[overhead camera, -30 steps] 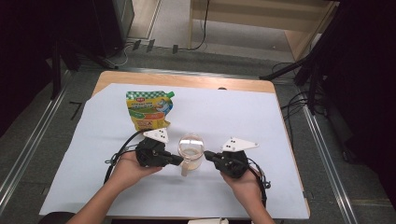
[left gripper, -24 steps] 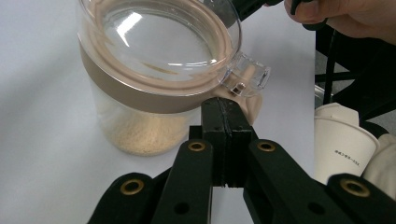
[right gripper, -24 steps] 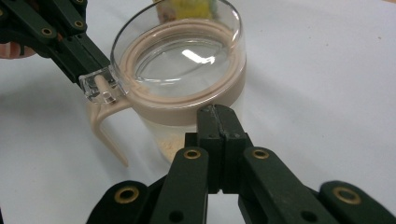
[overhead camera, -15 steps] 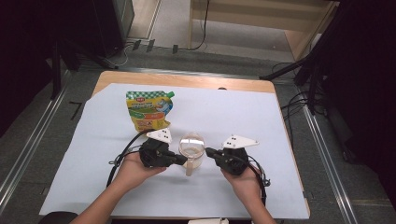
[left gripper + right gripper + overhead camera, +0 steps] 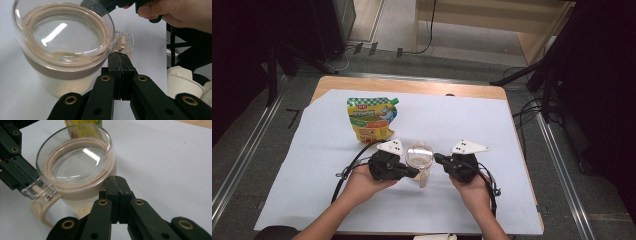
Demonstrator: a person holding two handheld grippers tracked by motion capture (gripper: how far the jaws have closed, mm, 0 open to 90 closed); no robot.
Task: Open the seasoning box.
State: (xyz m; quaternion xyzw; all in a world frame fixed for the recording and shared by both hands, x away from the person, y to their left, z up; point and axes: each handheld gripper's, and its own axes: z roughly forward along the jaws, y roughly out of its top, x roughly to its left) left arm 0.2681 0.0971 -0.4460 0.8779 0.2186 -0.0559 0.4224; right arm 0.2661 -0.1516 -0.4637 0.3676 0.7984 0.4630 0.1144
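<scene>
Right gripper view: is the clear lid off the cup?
No, the clear lid sits on the cup, its tab beside the beige handle.

Jug [image 5: 419, 162]: clear glossy glass or plastic body, matt beige band and handle, smooth to the eye. Lid [image 5: 62, 37]: transparent, highly reflective, with beige seal ring and clear plastic tab. Left gripper [image 5: 120, 72] and right gripper [image 5: 115, 195]: matt black plastic jaws, brass-coloured metal rivets; white matt plastic top plates. Pouch [image 5: 371, 119]: glossy printed plastic film, slightly creased. Bench [image 5: 412, 86]: light wood, smooth finish, covered by white matt sheet [image 5: 512, 200], paper or thin plastic. Paper cups [image 5: 182, 85]: white, matt.
</scene>
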